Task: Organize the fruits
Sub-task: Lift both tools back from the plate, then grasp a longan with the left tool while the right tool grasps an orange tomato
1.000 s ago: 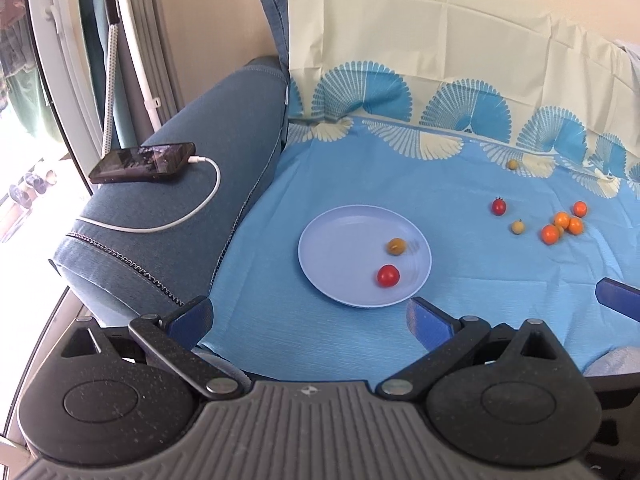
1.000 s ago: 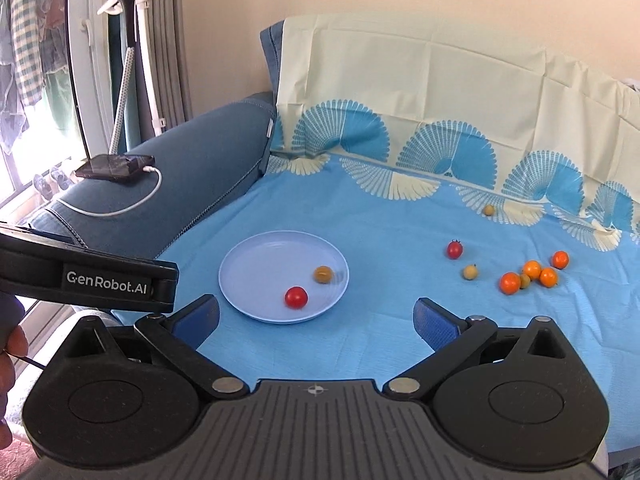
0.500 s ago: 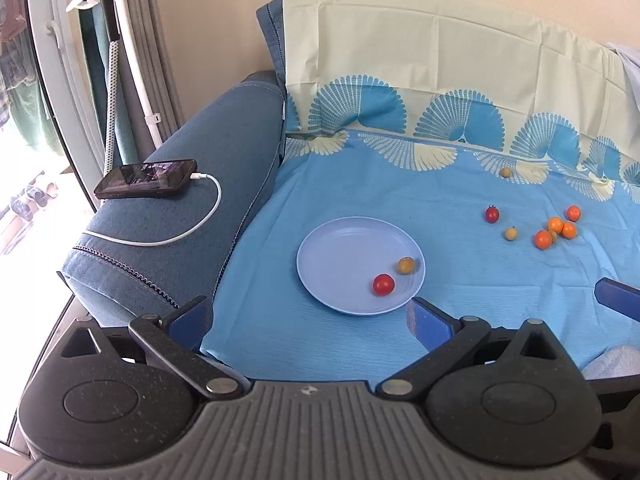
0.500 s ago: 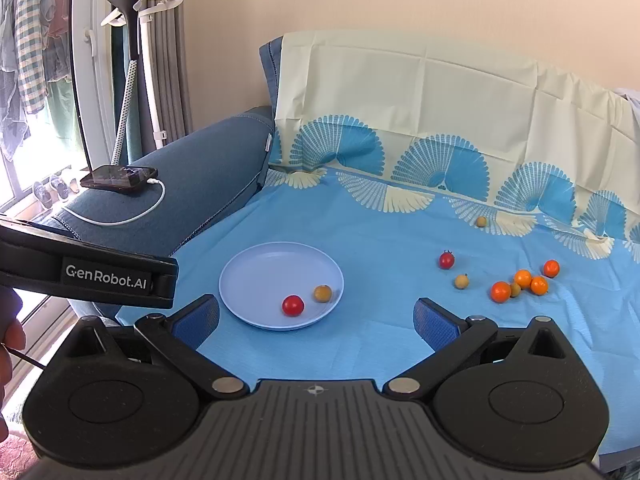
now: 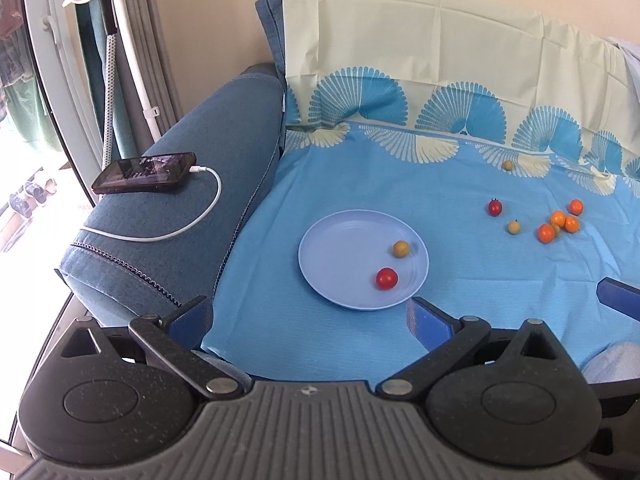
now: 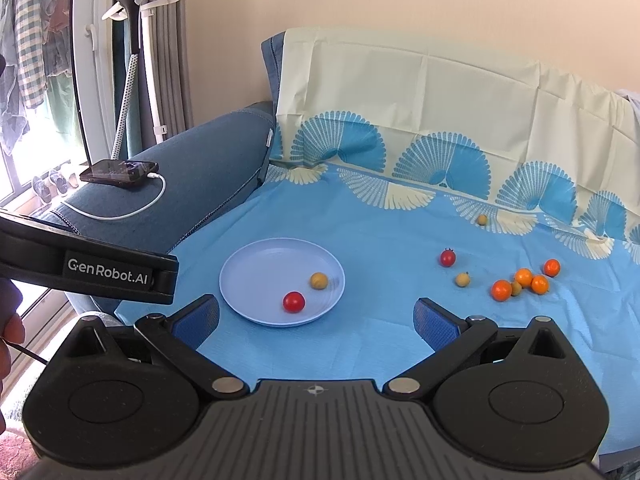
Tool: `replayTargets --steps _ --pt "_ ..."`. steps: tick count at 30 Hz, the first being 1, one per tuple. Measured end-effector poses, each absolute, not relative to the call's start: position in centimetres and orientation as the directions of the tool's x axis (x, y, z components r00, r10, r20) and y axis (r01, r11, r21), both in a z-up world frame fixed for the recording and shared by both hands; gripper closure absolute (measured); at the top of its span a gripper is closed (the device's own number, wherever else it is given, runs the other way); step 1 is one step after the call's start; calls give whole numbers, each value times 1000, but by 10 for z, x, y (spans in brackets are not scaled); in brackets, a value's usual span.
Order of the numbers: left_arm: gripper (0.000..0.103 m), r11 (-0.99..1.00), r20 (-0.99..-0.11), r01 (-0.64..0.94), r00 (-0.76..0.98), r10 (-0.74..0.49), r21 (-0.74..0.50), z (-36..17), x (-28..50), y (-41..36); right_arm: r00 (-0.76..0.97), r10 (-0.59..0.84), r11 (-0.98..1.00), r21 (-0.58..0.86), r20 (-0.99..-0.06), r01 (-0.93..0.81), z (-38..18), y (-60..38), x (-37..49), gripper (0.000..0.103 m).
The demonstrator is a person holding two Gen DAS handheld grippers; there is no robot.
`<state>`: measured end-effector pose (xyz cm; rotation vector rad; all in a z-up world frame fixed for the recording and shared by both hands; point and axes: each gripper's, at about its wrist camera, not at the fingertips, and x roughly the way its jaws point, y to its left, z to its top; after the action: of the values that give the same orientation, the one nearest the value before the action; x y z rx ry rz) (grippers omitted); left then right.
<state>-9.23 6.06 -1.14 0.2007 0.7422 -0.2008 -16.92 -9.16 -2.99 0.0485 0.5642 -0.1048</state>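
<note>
A pale blue plate (image 5: 340, 248) (image 6: 260, 272) lies on the blue cloth with a red tomato (image 5: 386, 278) (image 6: 294, 302) and a yellow-brown fruit (image 5: 401, 248) (image 6: 319, 281) in it. To its right, loose on the cloth, are a dark red tomato (image 5: 495, 207) (image 6: 448, 257), a yellow fruit (image 5: 514, 227) (image 6: 463, 279), a cluster of orange tomatoes (image 5: 558, 222) (image 6: 522, 280) and a far yellow fruit (image 5: 507, 165) (image 6: 482, 220). My left gripper (image 5: 308, 316) and right gripper (image 6: 316, 316) both hang open and empty, short of the plate's near rim.
A phone (image 5: 146, 167) (image 6: 120, 168) on a white charging cable (image 5: 180, 228) rests on the blue sofa armrest at left. A garment steamer stand (image 6: 136, 40) and curtains are behind it. The left gripper's body (image 6: 88, 268) and a hand show at the right view's left edge.
Both grippers have drawn back and up from the cloth, so the plate and fruit look smaller. The yellow-brown fruit rolled a little in the plate, then settled. Jaws stayed open.
</note>
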Motion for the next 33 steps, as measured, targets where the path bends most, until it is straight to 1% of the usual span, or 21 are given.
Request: replayTargets --steps 12,21,26,31,33 --pt "0 952 -725 276 681 -97 132 -24 -71 43 817 -72 989 65 -572 132 -44 -104 -159 1" --pt "0 924 -762 337 642 -85 181 -38 -44 -9 798 -106 966 127 -594 223 -62 -148 -150 1" --pt "0 903 -808 405 575 -128 145 -53 -20 -57 771 -193 930 138 -607 341 -79 -199 -147 1" --pt "0 839 -797 514 576 -182 180 -68 5 -128 719 -341 861 106 -605 497 -98 -265 -143 1" --pt "0 817 -808 554 550 -213 161 -80 21 -160 695 -396 826 98 -601 555 -108 -295 -140 1"
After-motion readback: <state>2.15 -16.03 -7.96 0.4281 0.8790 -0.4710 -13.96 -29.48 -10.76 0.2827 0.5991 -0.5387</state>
